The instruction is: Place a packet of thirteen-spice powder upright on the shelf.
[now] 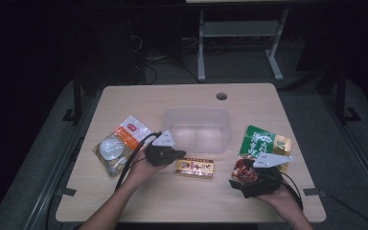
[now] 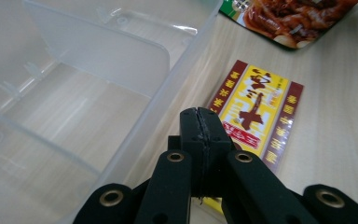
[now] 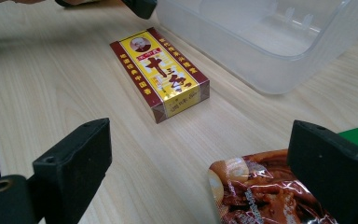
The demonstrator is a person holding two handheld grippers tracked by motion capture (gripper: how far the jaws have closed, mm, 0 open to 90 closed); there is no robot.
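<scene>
A yellow and dark-red box [image 1: 195, 168] [image 2: 256, 112] [image 3: 161, 72] lies flat on the wooden table, just in front of a clear plastic container [image 1: 196, 129] [image 2: 98, 93] [image 3: 270, 42]. My left gripper [image 1: 180, 154] [image 2: 199, 114] is shut with nothing between its jaws; its tips sit beside the container's near wall, at the box's left end. My right gripper [image 1: 243, 178] [image 3: 200, 154] stands open at the front right. The near corner of a green and red food pouch [image 1: 263, 148] [image 2: 293, 18] [image 3: 261, 191] lies between its jaws, and the pads do not press on it.
A white and orange snack packet [image 1: 120, 146] lies at the left of the table. The table top has a round cable hole [image 1: 221, 96] near its back edge. Bare wood [image 1: 172, 196] runs along the front between the two hands.
</scene>
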